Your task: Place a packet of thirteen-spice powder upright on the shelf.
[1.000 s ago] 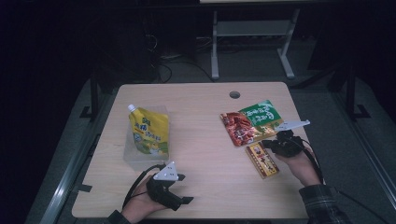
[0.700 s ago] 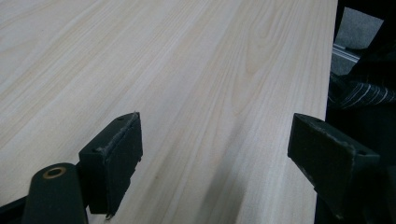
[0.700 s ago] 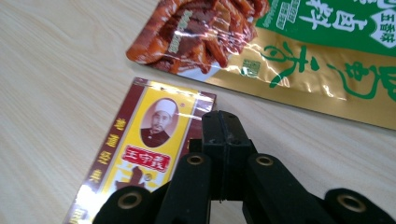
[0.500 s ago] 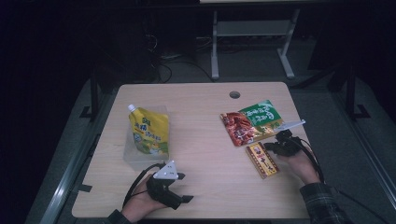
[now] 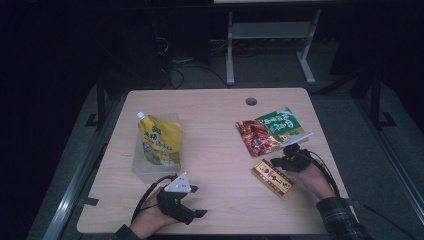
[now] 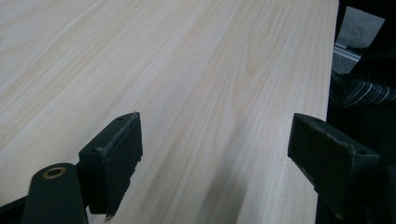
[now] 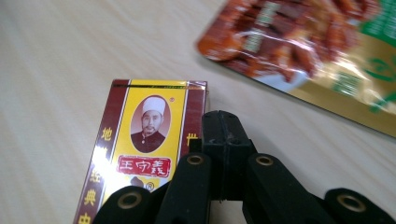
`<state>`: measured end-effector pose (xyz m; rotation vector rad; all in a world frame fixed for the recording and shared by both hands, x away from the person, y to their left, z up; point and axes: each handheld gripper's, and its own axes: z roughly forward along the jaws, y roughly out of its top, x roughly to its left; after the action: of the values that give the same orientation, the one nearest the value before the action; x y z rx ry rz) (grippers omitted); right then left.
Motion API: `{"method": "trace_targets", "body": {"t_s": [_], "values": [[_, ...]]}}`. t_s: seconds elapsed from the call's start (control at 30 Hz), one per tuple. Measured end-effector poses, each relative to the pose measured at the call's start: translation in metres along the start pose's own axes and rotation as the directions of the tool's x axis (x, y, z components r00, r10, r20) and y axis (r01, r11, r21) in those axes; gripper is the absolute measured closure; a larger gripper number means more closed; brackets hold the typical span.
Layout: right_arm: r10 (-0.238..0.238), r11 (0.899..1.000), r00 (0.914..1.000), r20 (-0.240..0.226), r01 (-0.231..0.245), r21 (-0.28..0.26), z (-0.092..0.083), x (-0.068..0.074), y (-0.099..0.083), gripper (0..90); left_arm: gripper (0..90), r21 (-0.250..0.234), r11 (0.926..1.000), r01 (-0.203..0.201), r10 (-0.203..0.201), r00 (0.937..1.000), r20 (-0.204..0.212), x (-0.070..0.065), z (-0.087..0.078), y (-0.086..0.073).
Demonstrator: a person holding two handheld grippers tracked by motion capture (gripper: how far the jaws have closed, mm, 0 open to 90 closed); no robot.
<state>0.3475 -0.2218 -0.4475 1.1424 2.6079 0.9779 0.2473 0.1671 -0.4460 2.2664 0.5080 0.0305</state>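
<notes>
A flat red and yellow box (image 5: 271, 177) (image 7: 140, 140) with a portrait on it lies at the table's front right. My right gripper (image 5: 276, 161) (image 7: 224, 126) is shut with nothing between its jaws. Its tip is low over the box's right-hand edge; whether it touches I cannot tell. Just beyond lies a red and green snack bag (image 5: 270, 131) (image 7: 317, 60). My left gripper (image 5: 199, 212) (image 6: 219, 158) rests at the front left, open, with bare wood between its jaws. A yellow spouted pouch (image 5: 159, 142) lies on a clear tray (image 5: 142, 172) at the left.
The wooden table (image 5: 215, 125) has a cable hole (image 5: 251, 101) near its far edge. A person's sleeve (image 5: 340, 220) comes in at the bottom right. A metal stand (image 5: 270, 35) is on the dark floor behind the table.
My right gripper has sunk a little toward the table and come closer to the box. The left gripper has stayed where it was.
</notes>
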Motion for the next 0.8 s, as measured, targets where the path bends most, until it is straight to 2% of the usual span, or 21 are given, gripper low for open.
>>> {"method": "trace_targets", "body": {"t_s": [0.07,0.13,0.23,0.33,0.37,0.43,0.6,0.67,0.7,0.73,0.8], "values": [[-0.036,0.999,0.9989,-0.032,0.036,0.008,0.004,0.011,0.004,89.8,17.3,-0.002,1.0,0.001,-0.001,1.0,0.001,0.0,0.0,0.0],[-0.048,0.999,0.9981,-0.038,0.048,0.006,0.006,0.015,0.005,89.8,17.3,-0.002,1.0,0.001,-0.001,1.0,0.0,0.0,0.0,0.0],[-0.07,0.997,0.9947,-0.076,0.071,0.006,0.009,0.025,0.008,89.8,17.3,-0.002,1.0,0.0,0.0,1.0,0.0,0.0,0.0,0.0],[-0.11,0.994,0.9893,-0.096,0.111,0.007,0.013,0.035,0.01,89.8,17.3,-0.003,1.0,0.0,0.0,1.0,0.0,-0.001,0.0,0.0],[-0.115,0.993,0.9896,-0.087,0.117,0.014,0.013,0.04,0.01,89.8,17.3,-0.003,1.0,0.0,0.0,1.0,-0.001,-0.001,0.0,0.0],[-0.117,0.993,0.9896,-0.084,0.118,0.008,0.011,0.04,0.01,89.8,17.3,-0.006,1.0,0.001,-0.001,1.0,-0.001,-0.001,0.0,0.0],[-0.075,0.997,0.9964,-0.039,0.074,-0.024,-0.013,0.038,0.001,89.8,17.3,-0.012,0.9999,0.002,-0.002,1.0,-0.002,0.0,0.0,0.0],[-0.059,0.998,0.998,-0.023,0.058,-0.028,-0.022,0.037,-0.006,89.8,17.3,-0.005,1.0,-0.008,0.008,1.0,-0.002,0.0,-0.001,0.0],[-0.035,0.999,0.9994,0.002,0.035,-0.032,-0.03,0.036,-0.015,89.8,17.3,-0.006,1.0,-0.007,0.007,1.0,-0.002,0.0,-0.001,0.0],[-0.035,0.999,0.9994,0.002,0.035,-0.032,-0.03,0.036,-0.015,89.8,17.3,-0.01,0.9999,-0.006,0.005,1.0,-0.002,0.0,-0.001,0.0],[-0.019,0.999,0.9997,0.016,0.019,-0.04,-0.038,0.034,-0.026,89.8,17.3,-0.01,0.9999,-0.007,0.007,1.0,-0.004,0.0,-0.001,0.0]]}}
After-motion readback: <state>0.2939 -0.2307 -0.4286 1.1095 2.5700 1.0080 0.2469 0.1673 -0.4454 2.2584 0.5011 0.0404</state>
